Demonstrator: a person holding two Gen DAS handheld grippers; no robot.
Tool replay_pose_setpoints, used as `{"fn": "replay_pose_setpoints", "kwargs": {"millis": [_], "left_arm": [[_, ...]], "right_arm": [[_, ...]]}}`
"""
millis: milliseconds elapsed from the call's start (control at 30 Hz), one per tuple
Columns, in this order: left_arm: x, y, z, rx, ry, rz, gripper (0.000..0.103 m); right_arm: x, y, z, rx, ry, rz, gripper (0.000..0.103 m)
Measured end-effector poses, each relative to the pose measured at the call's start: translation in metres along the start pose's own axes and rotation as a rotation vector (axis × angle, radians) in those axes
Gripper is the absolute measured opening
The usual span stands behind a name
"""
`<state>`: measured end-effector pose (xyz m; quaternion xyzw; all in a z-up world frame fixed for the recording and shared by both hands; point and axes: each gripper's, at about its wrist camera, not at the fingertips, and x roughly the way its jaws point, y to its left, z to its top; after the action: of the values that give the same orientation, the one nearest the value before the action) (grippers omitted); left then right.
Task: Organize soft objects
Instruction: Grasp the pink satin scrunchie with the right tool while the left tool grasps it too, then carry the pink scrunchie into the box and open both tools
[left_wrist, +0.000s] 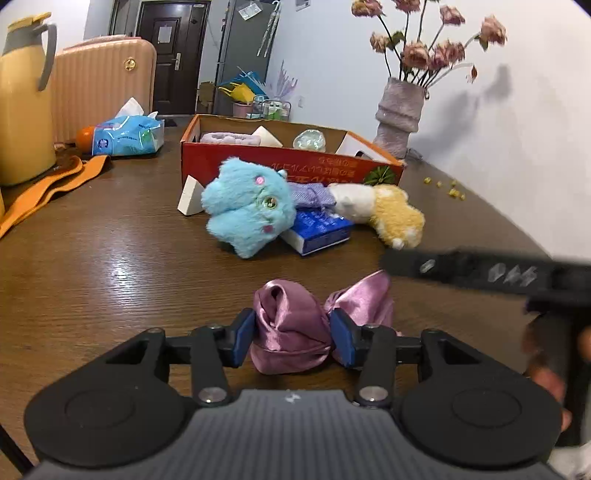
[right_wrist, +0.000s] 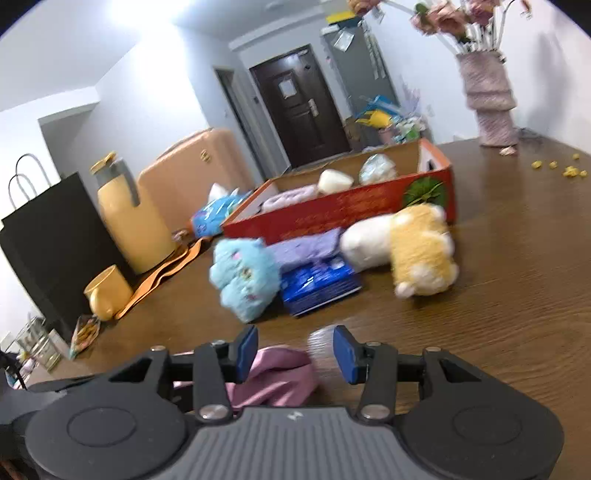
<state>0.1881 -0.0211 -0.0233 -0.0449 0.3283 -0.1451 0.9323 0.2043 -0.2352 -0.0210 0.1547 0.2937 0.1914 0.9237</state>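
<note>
On a wooden tabletop (left_wrist: 110, 266), the left gripper (left_wrist: 291, 338) closes on a bunched pink satin cloth (left_wrist: 291, 325), while the right gripper (right_wrist: 295, 350) stands part-open over the cloth's other end, gripping nothing. The lift appears next, toward the red cardboard box (left_wrist: 266, 162). A blue plush (left_wrist: 247, 206), a tissue pack (left_wrist: 321, 230) and a yellow plush (left_wrist: 395, 214) lie between.
</note>
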Motion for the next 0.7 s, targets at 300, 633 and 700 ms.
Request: {"fn": "replay_pose_setpoints", "kwargs": {"millis": [300, 633, 700], "left_arm": [[-0.002, 0.007, -0.006, -0.013, -0.007, -0.028, 0.019], [-0.016, -0.001, -0.01, 0.017, -0.038, -0.038, 0.012], [-0.021, -0.002, -0.007, 0.029, -0.065, -0.046, 0.012]], "right_arm": [[0.017, 0.01, -0.03, -0.05, 0.07, -0.013, 0.009], [-0.004, 0.027, -0.031, -0.134, -0.02, -0.039, 0.004], [-0.01, 0.029, -0.028, -0.144, -0.034, -0.035, 0.004]]}}
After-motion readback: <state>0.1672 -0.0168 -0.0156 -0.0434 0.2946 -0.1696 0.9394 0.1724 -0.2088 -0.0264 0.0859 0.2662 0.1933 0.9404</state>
